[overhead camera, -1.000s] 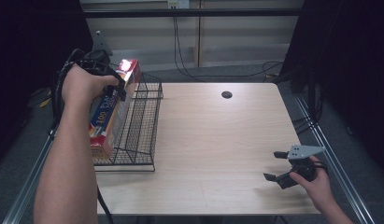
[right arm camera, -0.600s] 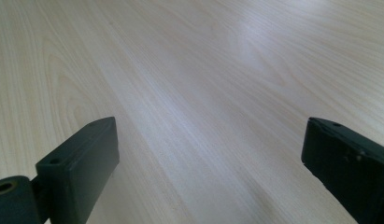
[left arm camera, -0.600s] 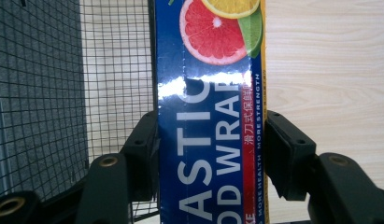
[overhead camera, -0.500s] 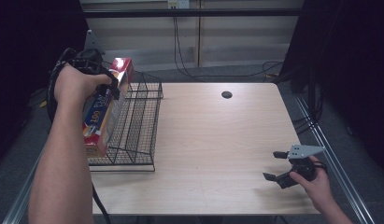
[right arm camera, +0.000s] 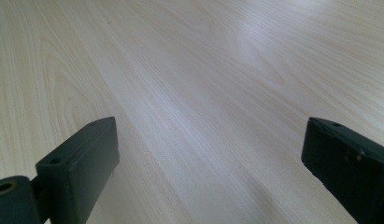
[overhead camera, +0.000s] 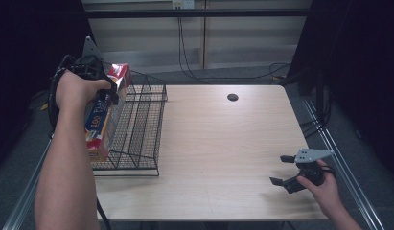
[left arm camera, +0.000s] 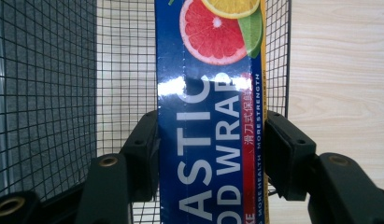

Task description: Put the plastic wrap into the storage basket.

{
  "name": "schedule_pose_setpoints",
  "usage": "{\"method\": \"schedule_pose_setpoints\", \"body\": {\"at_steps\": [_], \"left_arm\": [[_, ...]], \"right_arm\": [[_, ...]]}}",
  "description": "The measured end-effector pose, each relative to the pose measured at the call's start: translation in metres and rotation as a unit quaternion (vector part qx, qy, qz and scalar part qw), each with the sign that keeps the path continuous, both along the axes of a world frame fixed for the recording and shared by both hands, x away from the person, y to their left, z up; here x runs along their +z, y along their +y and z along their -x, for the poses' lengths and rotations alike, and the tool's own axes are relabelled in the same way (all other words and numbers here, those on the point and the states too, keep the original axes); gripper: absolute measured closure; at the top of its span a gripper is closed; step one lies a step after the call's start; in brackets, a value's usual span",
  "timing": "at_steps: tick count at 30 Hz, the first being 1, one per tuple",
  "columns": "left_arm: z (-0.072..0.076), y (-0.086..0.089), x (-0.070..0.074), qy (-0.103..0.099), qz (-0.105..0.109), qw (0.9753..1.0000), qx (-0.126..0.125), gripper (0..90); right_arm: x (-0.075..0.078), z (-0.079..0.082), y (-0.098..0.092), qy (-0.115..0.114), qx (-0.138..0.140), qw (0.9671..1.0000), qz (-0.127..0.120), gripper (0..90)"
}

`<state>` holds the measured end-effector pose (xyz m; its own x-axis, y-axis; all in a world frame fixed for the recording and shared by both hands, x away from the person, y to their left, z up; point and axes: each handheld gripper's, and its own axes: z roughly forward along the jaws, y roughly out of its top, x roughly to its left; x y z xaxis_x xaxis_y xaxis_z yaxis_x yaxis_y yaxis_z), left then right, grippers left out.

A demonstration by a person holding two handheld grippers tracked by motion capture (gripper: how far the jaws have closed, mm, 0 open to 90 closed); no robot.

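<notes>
A long blue plastic wrap box (overhead camera: 102, 117) with a red end and a citrus picture (left arm camera: 209, 116) is held upright-tilted over the left side of a black wire basket (overhead camera: 137, 124). My left gripper (overhead camera: 104, 91) is shut on the box near its top, and in the left gripper view both jaws press its long sides (left arm camera: 210, 154). The basket's mesh (left arm camera: 49, 93) lies directly below the box. My right gripper (overhead camera: 284, 170) rests low over the table's front right, open, with bare wood between its fingers (right arm camera: 208, 154).
The light wooden table (overhead camera: 223, 143) has a small dark round hole (overhead camera: 232, 97) near its far edge. Metal rails run along the table's left and right sides. Cables hang behind the far edge.
My left hand has shifted the plastic wrap box slightly left and down over the basket's left side. The right gripper has stayed put.
</notes>
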<state>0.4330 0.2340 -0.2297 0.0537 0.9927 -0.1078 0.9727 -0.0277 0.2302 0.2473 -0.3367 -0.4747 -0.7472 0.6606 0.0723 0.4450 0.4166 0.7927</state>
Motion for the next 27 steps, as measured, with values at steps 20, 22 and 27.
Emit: {"method": "schedule_pose_setpoints", "body": {"at_steps": [20, 22, 27], "left_arm": [[0.002, 0.022, -0.014, -0.001, -0.003, 0.9998, 0.018, 44.4], [0.002, 0.024, -0.016, 0.002, -0.002, 0.9998, 0.021, 44.3], [0.002, 0.028, -0.019, 0.006, -0.005, 0.9997, 0.023, 44.3]], "right_arm": [[0.0, -0.002, 0.004, -0.001, 0.002, 1.0, 0.003, 4.4], [0.0, -0.002, 0.004, -0.002, 0.003, 1.0, 0.003, 4.4], [-0.001, -0.002, 0.005, 0.001, 0.004, 1.0, 0.004, 4.4]]}}
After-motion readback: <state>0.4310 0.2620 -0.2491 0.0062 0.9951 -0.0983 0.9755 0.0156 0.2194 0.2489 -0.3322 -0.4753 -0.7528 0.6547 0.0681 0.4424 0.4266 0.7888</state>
